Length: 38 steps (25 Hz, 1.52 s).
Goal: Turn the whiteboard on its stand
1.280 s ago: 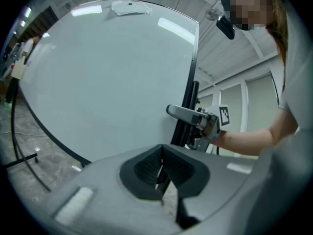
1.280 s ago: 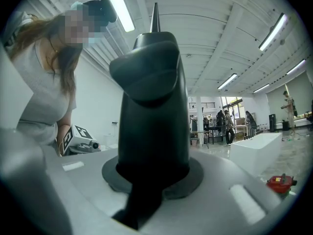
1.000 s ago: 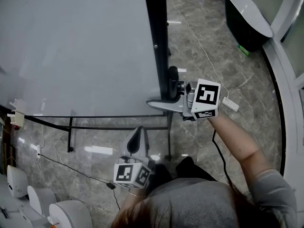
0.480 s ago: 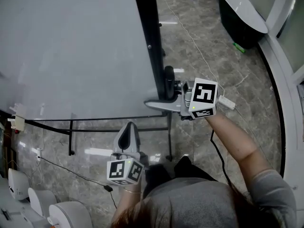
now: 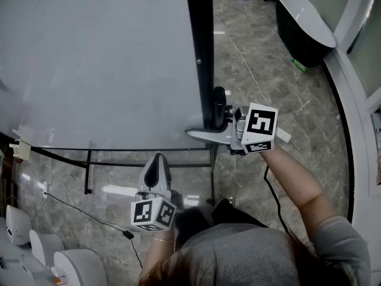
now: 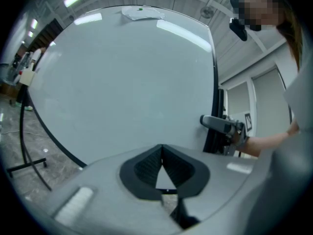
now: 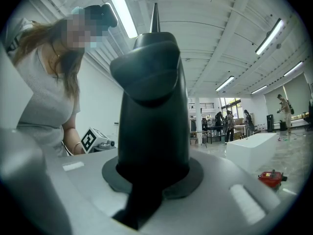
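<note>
The big white whiteboard (image 5: 101, 64) is standing upright on its black metal stand (image 5: 88, 168), over the grey marble floor (image 5: 256, 70). The right gripper (image 5: 205, 133) is pointing level at the whiteboard's right edge. Its fingers (image 5: 199, 134) are closing part-way around the black side post of the frame (image 5: 199, 52), which is filling the gap between them. The left gripper (image 5: 156, 167) is hovering just below the whiteboard's lower edge, apart from it. Its fingers (image 6: 146, 166) are meeting at the tips and holding nothing.
</note>
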Available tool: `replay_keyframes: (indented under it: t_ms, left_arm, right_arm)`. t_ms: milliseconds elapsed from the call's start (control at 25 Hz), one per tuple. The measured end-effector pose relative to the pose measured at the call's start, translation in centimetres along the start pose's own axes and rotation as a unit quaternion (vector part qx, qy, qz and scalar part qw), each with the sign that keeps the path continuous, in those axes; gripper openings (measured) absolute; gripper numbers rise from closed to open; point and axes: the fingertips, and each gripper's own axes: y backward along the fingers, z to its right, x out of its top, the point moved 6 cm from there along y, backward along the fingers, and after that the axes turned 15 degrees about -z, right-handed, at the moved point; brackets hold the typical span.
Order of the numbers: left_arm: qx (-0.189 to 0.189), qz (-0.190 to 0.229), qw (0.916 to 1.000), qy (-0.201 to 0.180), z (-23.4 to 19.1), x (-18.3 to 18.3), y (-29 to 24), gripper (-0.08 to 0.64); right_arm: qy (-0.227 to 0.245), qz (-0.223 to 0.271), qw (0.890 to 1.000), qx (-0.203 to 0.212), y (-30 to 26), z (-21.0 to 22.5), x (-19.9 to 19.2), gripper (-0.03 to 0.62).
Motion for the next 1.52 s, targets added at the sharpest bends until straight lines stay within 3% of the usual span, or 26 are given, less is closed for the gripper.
replay_keyframes:
  t_ms: [200, 320, 680, 800, 920, 1200, 1520]
  left_arm:
    - [0.003, -0.001, 1.0, 0.005, -1.1, 0.8, 0.1, -0.005]
    - [-0.002, -0.001, 1.0, 0.006, 0.5, 0.5, 0.1, -0.005]
    - [-0.056, -0.035, 0.9978, -0.012, 0.7, 0.5, 0.4, -0.005]
    - [-0.072, -0.041, 0.9963, -0.023, 3.5, -0.5, -0.4, -0.005]
    - [-0.09, -0.042, 0.9944, -0.036, 5.7, -0.5, -1.7, -0.005]
    - [-0.129, -0.038, 0.9895, -0.052, 6.7, 0.4, -2.8, -0.005]
    - [-0.162, -0.032, 0.9838, -0.068, 8.3, 0.7, -3.7, -0.005]
  right_arm:
    - [-0.002, -0.002, 1.0, -0.001, -0.5, -0.1, 0.9, 0.084]
    - [-0.002, -0.002, 1.0, -0.003, 1.0, -0.7, 0.6, 0.084]
    - [-0.007, -0.003, 1.0, -0.012, -0.4, -0.3, 1.2, 0.086]
    - [0.006, 0.009, 0.997, -0.08, 2.6, -1.2, -0.4, 0.087]
    - [0.024, 0.003, 0.988, -0.153, 5.4, -1.4, -1.9, 0.155]
    - [-0.026, 0.02, 0.972, -0.233, 7.7, -2.3, -3.4, 0.201]
    - [-0.075, 0.065, 0.929, -0.357, 9.7, -6.6, -3.8, 0.158]
